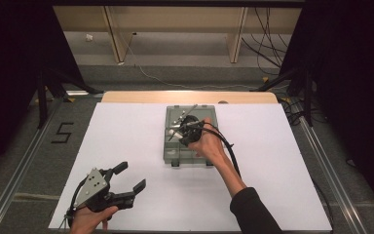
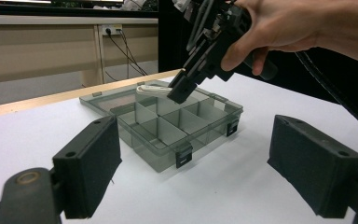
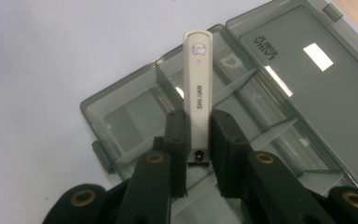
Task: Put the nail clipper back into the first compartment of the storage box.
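A clear grey compartment box (image 1: 168, 148) lies open in the middle of the white table. My right gripper (image 1: 179, 134) hovers over its compartments, shut on a white nail clipper (image 3: 198, 79). The clipper juts forward from between the jaws, over the box's dividers (image 3: 242, 81). From the left gripper view the clipper (image 2: 150, 90) hangs just above the box (image 2: 165, 156), held by the right gripper (image 2: 179, 91). My left gripper (image 1: 132, 176) rests near the table's front left, open, with nothing between its pads (image 2: 91, 163).
The box's lid (image 3: 303, 79) lies flat behind the compartments. White table surface (image 1: 272, 161) spreads around the box. A wooden strip (image 1: 141, 96) runs along the table's far edge. A cable (image 1: 231, 151) trails from the right gripper along the forearm.
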### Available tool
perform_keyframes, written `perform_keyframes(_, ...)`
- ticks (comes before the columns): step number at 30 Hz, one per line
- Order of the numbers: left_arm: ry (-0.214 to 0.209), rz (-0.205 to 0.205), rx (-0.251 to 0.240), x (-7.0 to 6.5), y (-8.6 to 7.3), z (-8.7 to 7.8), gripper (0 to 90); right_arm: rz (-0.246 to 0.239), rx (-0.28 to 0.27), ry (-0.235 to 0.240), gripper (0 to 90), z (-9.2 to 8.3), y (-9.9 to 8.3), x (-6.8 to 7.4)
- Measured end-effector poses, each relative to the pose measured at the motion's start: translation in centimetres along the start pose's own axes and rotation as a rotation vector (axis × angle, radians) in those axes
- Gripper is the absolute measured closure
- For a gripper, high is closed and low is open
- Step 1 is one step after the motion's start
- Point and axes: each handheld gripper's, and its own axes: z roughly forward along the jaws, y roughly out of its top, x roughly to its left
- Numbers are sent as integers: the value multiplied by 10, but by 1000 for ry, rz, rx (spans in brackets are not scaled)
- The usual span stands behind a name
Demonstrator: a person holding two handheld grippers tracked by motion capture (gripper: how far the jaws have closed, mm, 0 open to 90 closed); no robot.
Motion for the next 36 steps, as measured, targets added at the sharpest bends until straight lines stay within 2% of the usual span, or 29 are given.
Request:
perform_keyframes(14, -3, -2, -5, 0, 1, -1, 161, 83, 57, -8, 775, 16, 23, -2)
perform_keyframes(26, -3, 1, -4, 0, 1, -1, 161, 141, 75, -10, 775, 26, 25, -7)
perform_keyframes(36, -5, 3, -6, -1, 1, -1, 161, 166, 72, -11, 774, 31, 27, -6)
